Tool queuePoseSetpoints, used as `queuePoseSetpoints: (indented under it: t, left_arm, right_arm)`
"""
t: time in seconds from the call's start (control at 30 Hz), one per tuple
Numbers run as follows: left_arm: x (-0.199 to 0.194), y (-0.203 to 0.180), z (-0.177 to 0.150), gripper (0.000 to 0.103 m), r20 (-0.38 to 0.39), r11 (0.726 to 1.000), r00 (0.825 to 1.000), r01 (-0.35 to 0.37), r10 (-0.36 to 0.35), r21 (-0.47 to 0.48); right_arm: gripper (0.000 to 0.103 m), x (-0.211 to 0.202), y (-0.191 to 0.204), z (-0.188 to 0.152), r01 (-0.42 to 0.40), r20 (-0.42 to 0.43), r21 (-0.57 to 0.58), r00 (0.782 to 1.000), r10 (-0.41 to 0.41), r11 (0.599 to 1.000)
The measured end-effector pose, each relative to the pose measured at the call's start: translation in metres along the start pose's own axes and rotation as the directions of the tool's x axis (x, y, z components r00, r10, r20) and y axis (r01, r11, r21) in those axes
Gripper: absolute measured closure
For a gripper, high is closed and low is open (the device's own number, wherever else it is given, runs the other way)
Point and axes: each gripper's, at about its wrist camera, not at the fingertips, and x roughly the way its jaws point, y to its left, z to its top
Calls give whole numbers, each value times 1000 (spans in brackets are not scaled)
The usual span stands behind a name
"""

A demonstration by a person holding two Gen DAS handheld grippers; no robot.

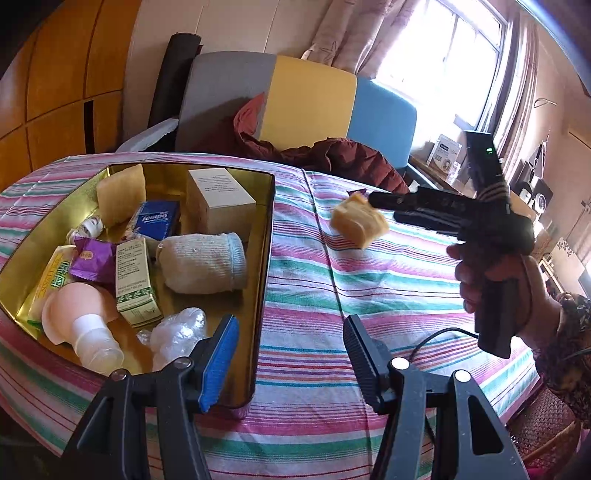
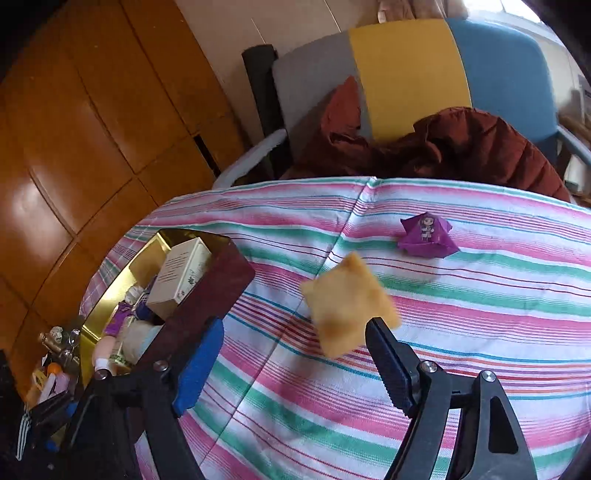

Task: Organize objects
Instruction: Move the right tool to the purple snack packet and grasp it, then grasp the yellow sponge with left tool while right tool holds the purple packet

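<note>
sponge [image 2: 349,306]: yellow, blurred, off cloth | both grippers' fingers spread, gripping nothing

I am in a lived-in room of a home, a bedroom or sitting room. Before me lies a striped cloth [image 1: 369,266] in pink, green and white. At twelve o'clock stands a chair [image 1: 314,103] with grey, yellow and blue panels, a dark red padded jacket [image 2: 461,147] heaped on it. Orange wooden wardrobe doors [image 2: 92,129] fill nine to eleven o'clock. At one to two o'clock a bright window [image 1: 447,59] hangs with pale curtains [image 1: 354,29], and a cluttered side table [image 1: 450,173] sits below.
</note>
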Motion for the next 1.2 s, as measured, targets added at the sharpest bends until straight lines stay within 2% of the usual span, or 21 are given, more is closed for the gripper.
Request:
queuePoseSetpoints:
  t: [0.03,0.1,0.23,0.33,0.47,0.6,0.67,0.73,0.8,1.1,1.2]
  left_arm:
    - [1,-1,0,44,-4,1000,1000,3,-3,0]
    - [3,-3,-1,44,-12,1000,1000,6,-6,4]
    - [3,-9,-2,44,-12,999,1000,0,1,32]
    - [1,-10,-1,44,-13,999,1000,-7,8,43]
    - [3,-11,-1,44,-27,999,999,-17,19,50]
    - [5,-12,-1,44,-36,998,999,-29,32,60]
    - [7,-13,-2,44,-42,997,999,-31,34,66]
    - [10,-14,-2,44,-47,997,998,-30,34,70]
    - [12,-16,-2,43,-50,997,998,-39,42,73]
    - [12,-15,3,43,-30,998,998,-47,48,40]
    - [10,-17,6,43,-14,997,998,-59,60,40]
  right_arm:
    - [22,-3,-5,3,32,23,18,999,-32,999]
    - [20,-3,-20,15,148,59,39,987,-151,988]
    - [20,23,-46,44,289,16,72,957,-290,955]
    - [20,48,-59,61,349,-34,82,937,-347,934]
    - [31,82,-66,68,381,-129,51,919,-373,923]
    - [41,104,-74,66,397,-165,43,908,-386,917]
    - [56,107,-79,63,394,-169,59,910,-380,917]
    - [59,103,-78,60,385,-152,60,915,-373,921]
    - [67,95,-76,56,370,-148,56,922,-358,928]
    - [69,52,-53,9,271,-148,45,954,-262,962]
    - [69,39,-38,-10,233,-159,8,960,-229,972]
